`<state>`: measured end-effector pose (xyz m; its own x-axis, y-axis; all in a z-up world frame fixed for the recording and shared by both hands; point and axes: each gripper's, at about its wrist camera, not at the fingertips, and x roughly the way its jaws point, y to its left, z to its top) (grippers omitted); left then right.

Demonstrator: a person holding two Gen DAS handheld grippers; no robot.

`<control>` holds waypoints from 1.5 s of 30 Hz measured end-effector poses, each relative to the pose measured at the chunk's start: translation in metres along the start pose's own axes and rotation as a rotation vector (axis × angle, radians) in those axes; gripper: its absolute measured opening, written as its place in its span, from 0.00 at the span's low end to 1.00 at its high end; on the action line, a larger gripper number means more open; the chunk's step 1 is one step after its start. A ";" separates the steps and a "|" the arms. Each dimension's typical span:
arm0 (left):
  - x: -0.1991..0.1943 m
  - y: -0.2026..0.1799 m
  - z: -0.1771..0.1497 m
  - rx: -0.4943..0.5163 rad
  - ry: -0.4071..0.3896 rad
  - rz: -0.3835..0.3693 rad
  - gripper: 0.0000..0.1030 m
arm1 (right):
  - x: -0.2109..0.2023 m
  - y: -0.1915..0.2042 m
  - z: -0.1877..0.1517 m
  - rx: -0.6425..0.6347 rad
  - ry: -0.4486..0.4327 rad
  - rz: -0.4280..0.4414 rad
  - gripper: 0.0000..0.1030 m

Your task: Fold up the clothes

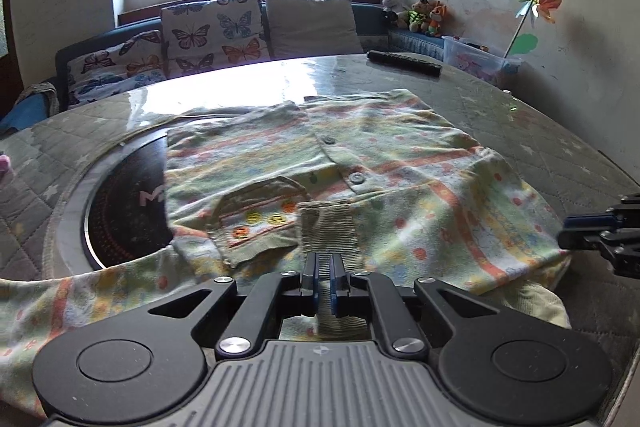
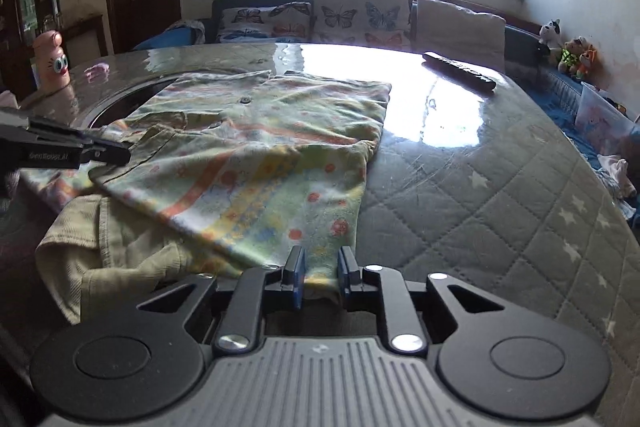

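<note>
A pastel green child's shirt [image 1: 400, 163] [image 2: 260, 147] with orange stripes, dots, buttons and a small pocket lies spread on the round table [image 2: 480, 211]. My left gripper [image 1: 324, 267] is shut on a ribbed green strip of the shirt that runs down between its fingers; it also shows at the left of the right wrist view [image 2: 100, 151]. My right gripper [image 2: 320, 267] stands slightly open at the shirt's near right corner, with the cloth's tip lying between its fingers. In the left wrist view it shows at the right edge [image 1: 592, 235]. A pale yellow-green corduroy garment [image 2: 104, 247] lies under the shirt's near edge.
A black remote control [image 1: 404, 63] [image 2: 460, 71] lies at the table's far side. A round black cooktop [image 1: 128, 203] is set in the table, partly under the shirt. A pink figure bottle [image 2: 54, 61] stands far left. A sofa with butterfly cushions [image 1: 200, 31] is behind.
</note>
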<state>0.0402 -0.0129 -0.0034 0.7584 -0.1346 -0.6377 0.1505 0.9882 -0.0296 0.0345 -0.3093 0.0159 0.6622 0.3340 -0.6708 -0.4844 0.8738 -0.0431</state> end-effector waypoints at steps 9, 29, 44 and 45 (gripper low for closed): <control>-0.028 0.025 -0.008 -0.056 -0.020 0.058 0.07 | 0.016 0.025 0.035 -0.051 -0.069 0.072 0.18; -0.085 0.134 -0.045 -0.321 -0.030 0.382 0.23 | 0.065 0.090 0.064 -0.139 -0.037 0.236 0.18; -0.103 0.185 -0.068 -0.489 -0.033 0.599 0.36 | 0.060 0.094 0.067 -0.137 -0.041 0.274 0.36; -0.101 0.188 -0.068 -0.496 -0.028 0.609 0.35 | 0.059 0.094 0.068 -0.136 -0.045 0.274 0.36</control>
<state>-0.0512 0.1911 0.0032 0.6332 0.4464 -0.6322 -0.5930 0.8048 -0.0256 0.0668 -0.1840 0.0227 0.5198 0.5684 -0.6377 -0.7184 0.6949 0.0338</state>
